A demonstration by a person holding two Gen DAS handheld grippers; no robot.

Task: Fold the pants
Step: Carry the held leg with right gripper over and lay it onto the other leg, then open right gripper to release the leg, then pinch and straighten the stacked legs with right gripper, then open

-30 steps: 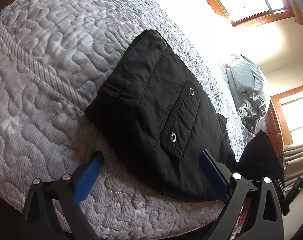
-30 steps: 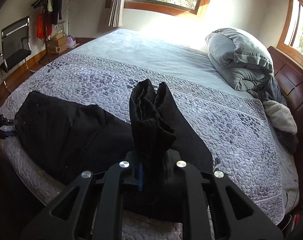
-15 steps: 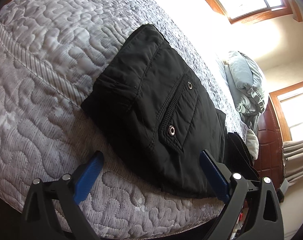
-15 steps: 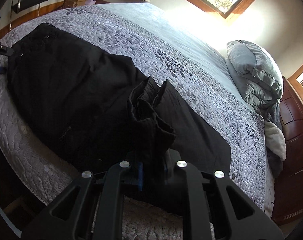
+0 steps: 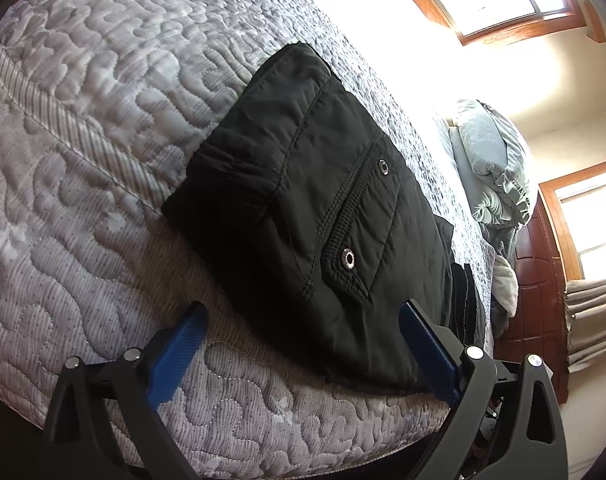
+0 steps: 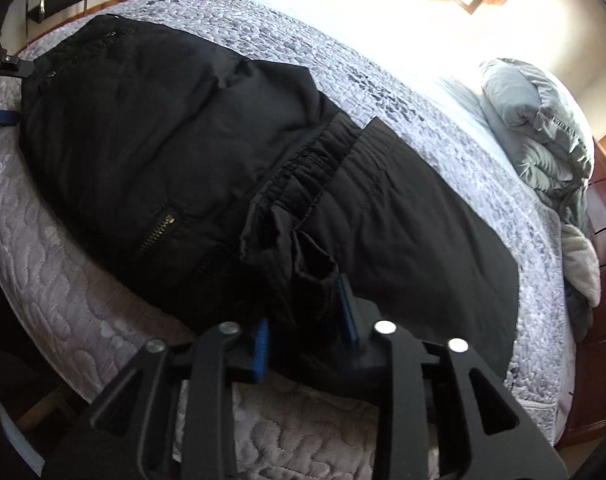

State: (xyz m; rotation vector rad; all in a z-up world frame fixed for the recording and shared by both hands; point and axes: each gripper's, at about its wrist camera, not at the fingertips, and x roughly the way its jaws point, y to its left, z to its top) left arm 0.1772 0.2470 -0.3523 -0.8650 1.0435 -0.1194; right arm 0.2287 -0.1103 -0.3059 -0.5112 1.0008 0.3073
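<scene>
Pants: black woven trousers (image 6: pixel 191 128) with a brass zip pocket and a snap-flap pocket lie spread along the near edge of the bed; one end is doubled back over the rest, its gathered hem (image 6: pixel 303 168) resting on top of the lower layer; in the left wrist view the flap pocket (image 5: pixel 355 232) shows two metal snaps.
Bed: grey quilted bedspread with a pebble stitch pattern (image 6: pixel 55 280) covers the mattress; the pants rest on it close to its rounded edge.
Right gripper: black two-finger claw with blue pads (image 6: pixel 305 320) sits low over the folded-back hem; its jaws have just been opening and stand partly apart; a bunched fold of black cloth lies between the pads; the pads look slack on it rather than pinching.
Left gripper: black claw with blue ribbed pads (image 5: pixel 303 336) stands wide apart at the pants' waist end; the left pad (image 5: pixel 179 356) is over bare quilt, the right pad (image 5: pixel 427 348) is at the edge of the black cloth; nothing is pinched.
Left gripper from the other camera: its blue tip (image 6: pixel 1 118) shows at the far left, beside the pants' end.
Bedding: rolled grey duvet (image 6: pixel 539 128) lies at the far end of the bed, well apart from the pants.
Room: wooden-framed window (image 5: pixel 499 0) lets in strong light; a dark wooden headboard (image 6: pixel 603 248) stands at the far right.
</scene>
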